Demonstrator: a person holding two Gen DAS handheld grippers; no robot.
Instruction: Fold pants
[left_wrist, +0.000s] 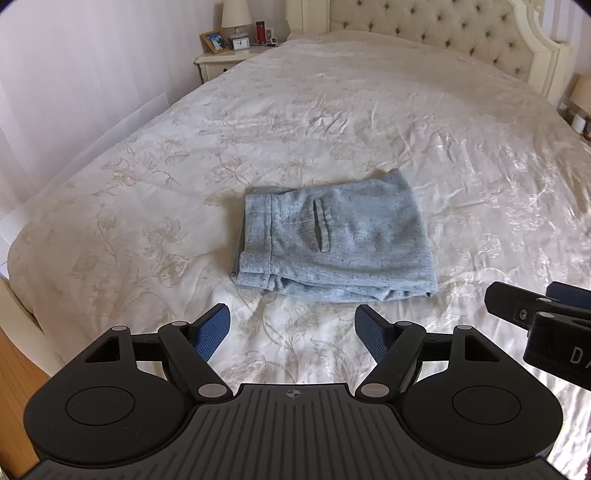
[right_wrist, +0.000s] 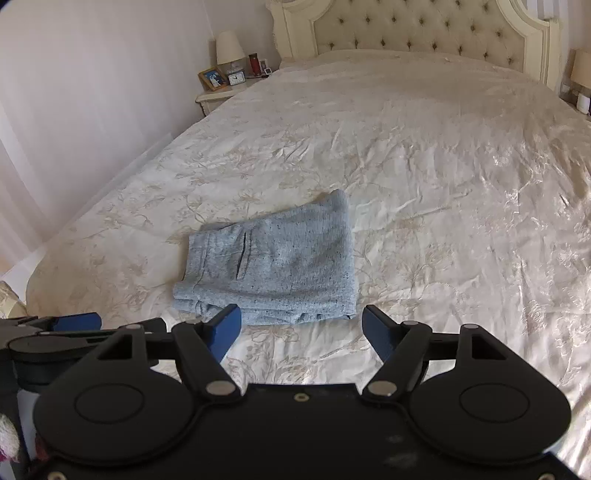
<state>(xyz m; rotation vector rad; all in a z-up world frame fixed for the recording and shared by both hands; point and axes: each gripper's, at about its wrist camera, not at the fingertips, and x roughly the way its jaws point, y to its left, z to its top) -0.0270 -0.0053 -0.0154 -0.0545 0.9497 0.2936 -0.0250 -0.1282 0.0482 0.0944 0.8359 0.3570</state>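
Note:
Light grey-blue speckled pants (left_wrist: 332, 236) lie folded into a compact rectangle on the cream floral bedspread (left_wrist: 332, 122), waistband to the left and a pocket slit facing up. In the right wrist view the pants (right_wrist: 273, 262) sit just beyond the fingers. My left gripper (left_wrist: 291, 334) hangs open above the bedspread, short of the pants' near edge, nothing between its blue pads. My right gripper (right_wrist: 301, 334) is open and empty too, held back from the bundle's near edge. Each gripper shows in the other's view: the right gripper (left_wrist: 546, 317) at the right edge, the left gripper (right_wrist: 59, 328) at the left edge.
A tufted headboard (left_wrist: 443, 26) stands at the bed's far end. A nightstand (left_wrist: 221, 61) at the back left carries a lamp, a picture frame, a clock and a red bottle. Another lamp (right_wrist: 581, 70) stands at the far right. White curtains (left_wrist: 74, 74) hang left of the bed.

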